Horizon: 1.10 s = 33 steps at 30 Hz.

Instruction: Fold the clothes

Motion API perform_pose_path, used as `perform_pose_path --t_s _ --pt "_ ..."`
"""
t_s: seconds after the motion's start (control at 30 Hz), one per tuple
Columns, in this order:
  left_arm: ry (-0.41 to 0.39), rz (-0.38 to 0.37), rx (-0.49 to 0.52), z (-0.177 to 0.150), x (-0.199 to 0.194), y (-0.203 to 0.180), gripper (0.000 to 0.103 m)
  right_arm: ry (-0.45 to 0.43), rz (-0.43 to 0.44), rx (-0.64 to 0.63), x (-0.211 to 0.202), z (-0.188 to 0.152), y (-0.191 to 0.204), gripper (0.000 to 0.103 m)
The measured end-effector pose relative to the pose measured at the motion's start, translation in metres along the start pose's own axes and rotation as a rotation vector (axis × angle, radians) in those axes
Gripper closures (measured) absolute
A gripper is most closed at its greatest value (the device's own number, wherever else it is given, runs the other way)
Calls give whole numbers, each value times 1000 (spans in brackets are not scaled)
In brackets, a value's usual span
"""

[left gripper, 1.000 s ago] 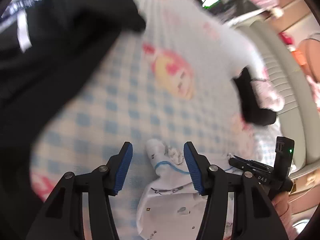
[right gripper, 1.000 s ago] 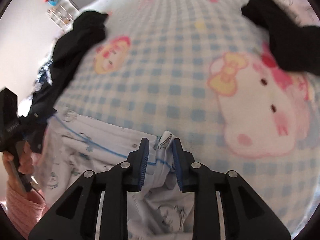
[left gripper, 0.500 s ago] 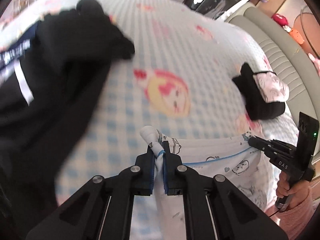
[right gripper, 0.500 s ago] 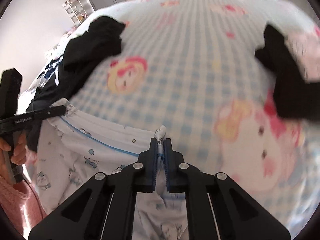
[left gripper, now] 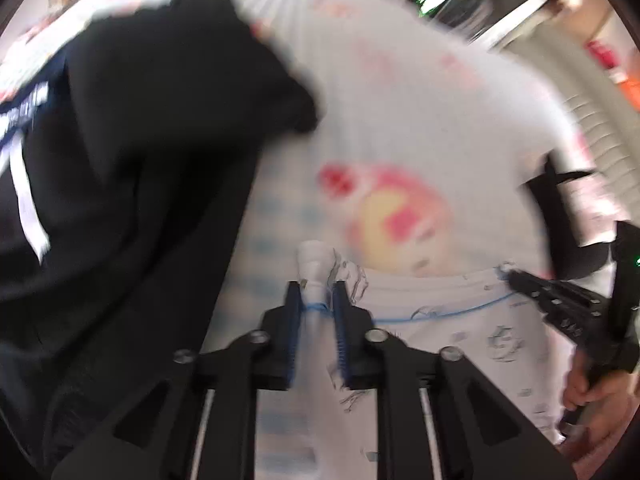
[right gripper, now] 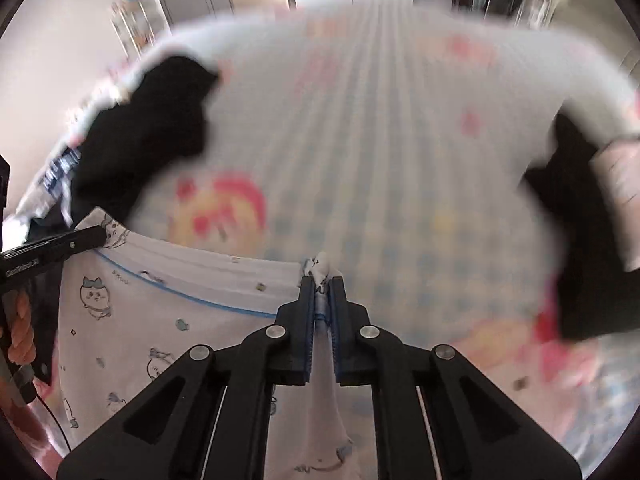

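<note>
A white garment [left gripper: 440, 332] printed with small cartoons and a blue trim line hangs stretched between my two grippers above the bed. My left gripper [left gripper: 316, 292] has one top corner bunched between its blue pads; its jaws are opening, and the roll of cloth still fills the gap and touches both pads. My right gripper [right gripper: 322, 284] is shut on the other top corner of the garment [right gripper: 160, 320]. Each gripper shows in the other's view: the right gripper [left gripper: 560, 300] at the right, the left gripper [right gripper: 52, 248] at the far left.
A blue-checked blanket [right gripper: 380, 160] with pink and yellow cartoon figures covers the bed. A heap of black clothes [left gripper: 140, 160] lies to the left. A smaller black and pink item [right gripper: 580, 240] lies to the right. A person's hand [left gripper: 580, 392] holds the right gripper.
Both grippers closed on the garment's top corners and carried it forward over the bed, pulling its top edge straight. The left jaws now stand wider than half a second ago.
</note>
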<state>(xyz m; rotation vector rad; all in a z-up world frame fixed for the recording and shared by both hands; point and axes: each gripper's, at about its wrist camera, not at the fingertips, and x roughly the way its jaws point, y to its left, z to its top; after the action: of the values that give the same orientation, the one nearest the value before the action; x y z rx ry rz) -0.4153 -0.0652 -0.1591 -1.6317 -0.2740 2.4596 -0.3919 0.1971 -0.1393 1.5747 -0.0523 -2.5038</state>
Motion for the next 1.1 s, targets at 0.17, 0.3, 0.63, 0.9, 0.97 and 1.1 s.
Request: perform_pose_path --t_s 0.17,0.3,0.63,0.9,0.97,1.1 --pt "-89 31 22 -24 -34 -5 68 -67 49 137 -17 -7 -23 89" --pt "-167 -19 76 -65 -86 -23 68 -155 86 145 -86 -18 -22 84" --pt "-174 -126 56 -223 -136 -47 68 -102 71 -87 -145 -211 55 74" --pt "-134 -54 234 -290 -139 -67 68 -29 -15 27 -140 -293 44 74" --pt "-120 -13 248 -292 -133 -71 68 -28 -22 63 -144 -306 37 74" --pt "-123 78 198 -284 -120 -69 69 -48 -38 81 -156 -313 34 74"
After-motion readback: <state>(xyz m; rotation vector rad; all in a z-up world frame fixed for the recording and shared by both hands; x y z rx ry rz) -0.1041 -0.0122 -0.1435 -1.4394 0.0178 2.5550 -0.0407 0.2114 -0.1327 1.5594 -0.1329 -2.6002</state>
